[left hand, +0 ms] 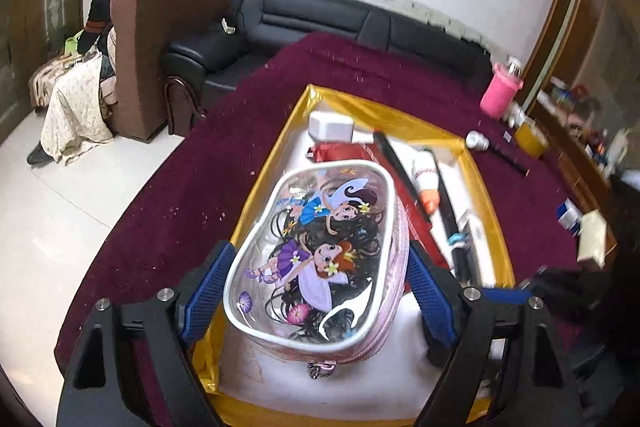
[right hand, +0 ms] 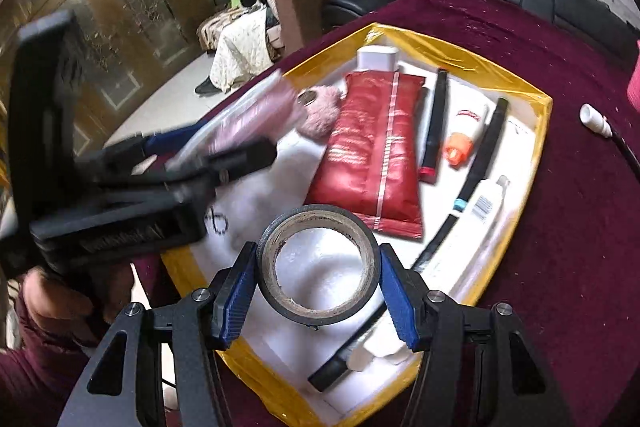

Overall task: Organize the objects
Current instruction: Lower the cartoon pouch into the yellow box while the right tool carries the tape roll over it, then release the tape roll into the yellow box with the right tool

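Observation:
A clear pouch (left hand: 316, 227) printed with cartoon girls, with pink sides, hangs over the near end of a white tray with a yellow rim (left hand: 400, 111). My left gripper (left hand: 320, 251) is shut on it, a blue pad pressed against each side. In the right wrist view the same pouch (right hand: 256, 115) shows blurred at the tray's left edge. My right gripper (right hand: 318, 255) is shut on a black tape roll (right hand: 360, 239), held upright just above the tray's near part (right hand: 460, 55).
In the tray lie a red packet (right hand: 376, 155), a white box (right hand: 378, 59), a pink fluffy thing (right hand: 320, 111), a black marker (right hand: 434, 123), an orange-capped bottle (right hand: 466, 135), a long black stick (right hand: 480, 155) and a white tube (right hand: 486, 203). A pink cup (left hand: 500, 91) stands on the maroon cloth.

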The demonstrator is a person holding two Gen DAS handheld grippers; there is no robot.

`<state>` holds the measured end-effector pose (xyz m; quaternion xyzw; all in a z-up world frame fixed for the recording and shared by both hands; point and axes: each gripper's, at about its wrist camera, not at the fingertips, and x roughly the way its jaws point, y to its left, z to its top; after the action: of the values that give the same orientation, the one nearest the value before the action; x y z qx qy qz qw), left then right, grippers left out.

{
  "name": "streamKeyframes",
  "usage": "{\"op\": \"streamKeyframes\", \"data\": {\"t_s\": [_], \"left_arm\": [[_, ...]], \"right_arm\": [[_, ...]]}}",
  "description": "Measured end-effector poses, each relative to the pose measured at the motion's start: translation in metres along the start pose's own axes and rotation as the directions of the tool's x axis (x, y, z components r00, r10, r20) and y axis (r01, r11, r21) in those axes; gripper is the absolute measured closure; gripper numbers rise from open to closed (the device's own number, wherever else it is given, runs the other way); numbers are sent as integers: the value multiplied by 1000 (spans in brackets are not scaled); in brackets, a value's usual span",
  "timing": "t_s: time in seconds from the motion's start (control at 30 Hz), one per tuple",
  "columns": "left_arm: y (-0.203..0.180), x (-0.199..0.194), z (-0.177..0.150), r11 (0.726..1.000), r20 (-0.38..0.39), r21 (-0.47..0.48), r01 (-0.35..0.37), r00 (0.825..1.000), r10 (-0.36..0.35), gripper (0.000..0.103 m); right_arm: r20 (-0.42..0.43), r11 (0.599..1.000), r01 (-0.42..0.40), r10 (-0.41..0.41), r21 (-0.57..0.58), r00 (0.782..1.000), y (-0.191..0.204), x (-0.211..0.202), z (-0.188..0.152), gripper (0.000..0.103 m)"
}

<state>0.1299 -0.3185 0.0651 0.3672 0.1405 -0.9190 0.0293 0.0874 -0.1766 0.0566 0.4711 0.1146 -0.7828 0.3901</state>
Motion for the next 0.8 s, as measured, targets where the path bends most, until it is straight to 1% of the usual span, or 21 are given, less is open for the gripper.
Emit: {"op": "streamKeyframes", "data": {"t_s": [0.07, 0.17, 0.27, 0.3, 0.37, 0.4, 0.43, 0.53, 0.63, 0.7, 0.8], "left_arm": [[5, -9, 3, 1000, 34, -22, 13, 999, -13, 18], [15, -27, 7, 997, 98, -68, 33, 995, -26, 14], [22, -42, 9, 993, 143, -108, 55, 989, -40, 10], [23, -45, 10, 991, 150, -115, 62, 988, -45, 9], [22, -50, 12, 991, 158, -115, 70, 986, -52, 8], [20, -51, 13, 991, 161, -110, 70, 986, -52, 8], [17, -51, 13, 992, 162, -104, 70, 985, -52, 8], [8, -51, 13, 994, 153, -83, 72, 987, -58, 7], [0, -51, 11, 994, 141, -70, 84, 987, -73, 7], [-5, -52, 11, 994, 138, -61, 88, 987, -79, 7], [-17, -51, 10, 996, 125, -33, 86, 989, -81, 7]], "right_arm": [[-8, 1000, 7, -7, -30, 1000, 7, 4, -1, 38], [-16, 997, 25, -26, -73, 1000, 18, 11, -3, 38], [-19, 991, 50, -53, -123, 998, 26, 15, -4, 38], [-13, 988, 63, -65, -138, 998, 28, 15, -5, 36], [6, 984, 86, -87, -155, 996, 30, 12, -5, 28], [20, 983, 93, -91, -158, 996, 30, 8, -4, 20], [34, 983, 96, -91, -156, 995, 30, 4, -5, 15], [76, 986, 101, -92, -129, 993, 24, -12, -7, 12], [120, 989, 123, -112, -83, 986, 8, -32, -11, 10], [144, 990, 137, -131, -30, 981, -12, -46, -17, 9], [156, 986, 153, -162, 65, 974, -47, -65, -30, 8]]}}
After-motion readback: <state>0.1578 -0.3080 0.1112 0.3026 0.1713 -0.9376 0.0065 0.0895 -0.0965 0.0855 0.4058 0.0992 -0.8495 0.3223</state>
